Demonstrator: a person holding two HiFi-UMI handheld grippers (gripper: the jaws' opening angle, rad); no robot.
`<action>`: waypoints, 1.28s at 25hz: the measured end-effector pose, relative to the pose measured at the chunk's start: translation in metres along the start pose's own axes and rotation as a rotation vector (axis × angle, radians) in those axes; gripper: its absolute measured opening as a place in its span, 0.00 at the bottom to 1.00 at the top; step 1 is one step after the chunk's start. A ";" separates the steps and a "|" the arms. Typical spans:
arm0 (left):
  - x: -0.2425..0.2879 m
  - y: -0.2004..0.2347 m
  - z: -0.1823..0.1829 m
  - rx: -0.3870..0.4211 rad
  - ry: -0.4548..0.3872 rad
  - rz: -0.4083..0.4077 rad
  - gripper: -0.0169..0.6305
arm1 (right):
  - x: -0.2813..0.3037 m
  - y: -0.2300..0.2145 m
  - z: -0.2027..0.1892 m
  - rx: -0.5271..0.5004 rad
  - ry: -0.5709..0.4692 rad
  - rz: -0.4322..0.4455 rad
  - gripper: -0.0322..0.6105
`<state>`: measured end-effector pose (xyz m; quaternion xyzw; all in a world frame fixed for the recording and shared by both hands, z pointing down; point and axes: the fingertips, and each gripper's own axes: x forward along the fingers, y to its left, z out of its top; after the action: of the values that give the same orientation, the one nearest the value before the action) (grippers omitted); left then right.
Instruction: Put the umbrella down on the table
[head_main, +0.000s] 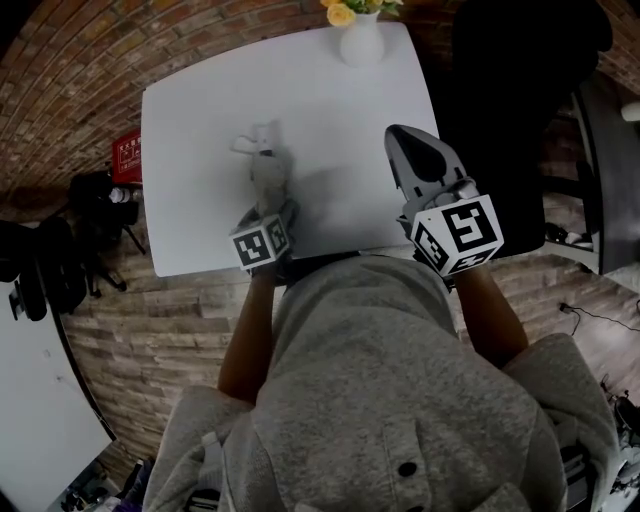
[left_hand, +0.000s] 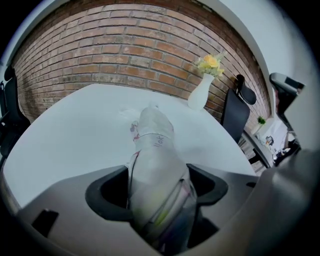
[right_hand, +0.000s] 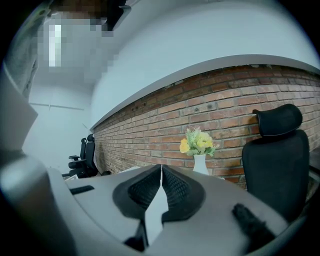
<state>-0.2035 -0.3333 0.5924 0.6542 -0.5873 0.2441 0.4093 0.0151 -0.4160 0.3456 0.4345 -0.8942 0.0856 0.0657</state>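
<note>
Left claw, lower centre of the left gripper view: jaws stand wide, with the folded umbrella between them. The pads look slack on the fabric rather than squeezing it, so I read this as the release.

Right claw: jaws together and empty. It hovers over the worktop's right edge in the head view, clear of the job.

The umbrella runs from the left claw toward frame centre. Its far end seems to rest on the white worktop, roughly mid-surface and well inside the edges.

To finish cleanly, make sure the near end is down too. Keep the jaws wide and back straight out along the umbrella's axis, with no lift or twist, so the fabric doesn't snag a pad.

The vase with yellow flowers is at top centre, well apart, so no collision risk. Brick wall behind it.
</note>
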 end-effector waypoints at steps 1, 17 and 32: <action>-0.002 0.000 0.000 -0.006 -0.012 -0.001 0.54 | -0.001 -0.001 0.000 0.000 -0.001 0.000 0.09; -0.083 -0.006 0.075 0.094 -0.411 0.053 0.60 | -0.013 -0.007 -0.004 0.016 -0.017 -0.030 0.09; -0.219 -0.053 0.090 0.208 -0.759 0.093 0.05 | -0.064 0.050 -0.014 0.022 -0.018 0.009 0.09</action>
<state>-0.2084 -0.2839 0.3550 0.7087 -0.6979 0.0614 0.0835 0.0156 -0.3339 0.3427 0.4318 -0.8957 0.0919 0.0526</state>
